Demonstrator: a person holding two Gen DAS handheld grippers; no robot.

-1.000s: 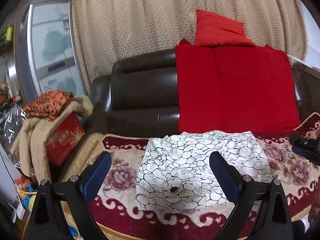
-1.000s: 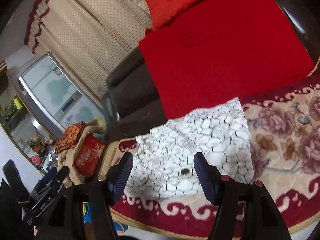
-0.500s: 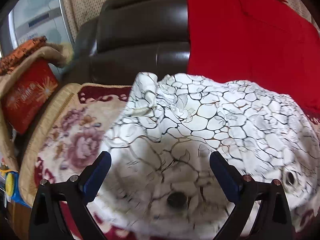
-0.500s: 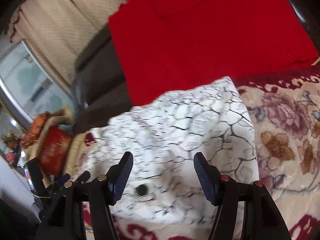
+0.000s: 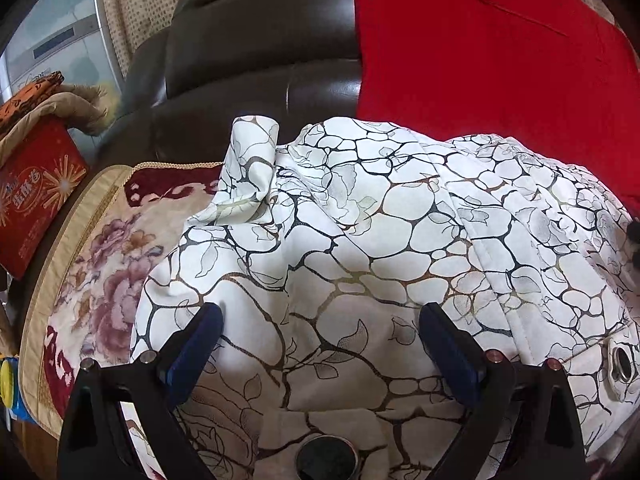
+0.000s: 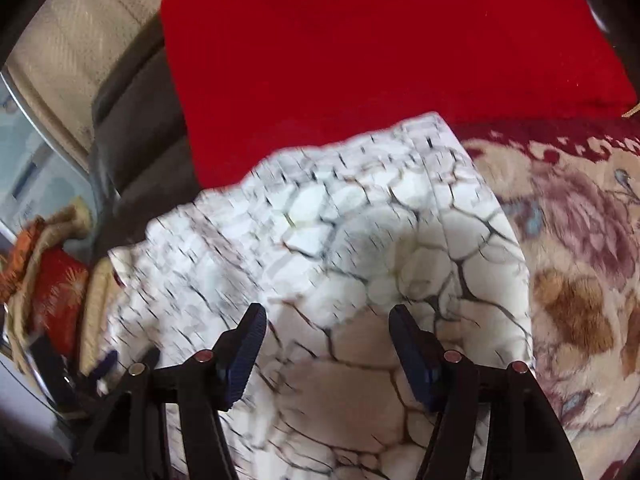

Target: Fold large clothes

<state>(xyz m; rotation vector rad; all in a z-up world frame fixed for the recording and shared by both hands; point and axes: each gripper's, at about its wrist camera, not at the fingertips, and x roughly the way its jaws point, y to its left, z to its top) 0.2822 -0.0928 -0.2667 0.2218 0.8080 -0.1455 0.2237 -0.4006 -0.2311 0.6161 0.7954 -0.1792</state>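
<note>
While both jaws stand apart and empty, we note the white patterned garment (image 5: pixel 380 240) lies directly below them; its long axis runs sideways across the sofa (image 5: pixel 260 40); left gripper (image 5: pixel 320 344) and right gripper (image 6: pixel 326 340) look equally near.

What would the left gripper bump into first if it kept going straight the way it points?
Most likely the white patterned garment spread on the sofa. The left gripper has its fingers apart with only that cloth between and ahead of them, though how near it lies is unclear.

The garment (image 5: pixel 400 240) is white, veined with black and gold crackle lines and leaf outlines. The sofa (image 5: pixel 260 52) is dark brown, its blanket (image 5: pixel 480 48) red. The sofa cover (image 6: pixel 580 260) is cream with mauve roses and a maroon border.
</note>
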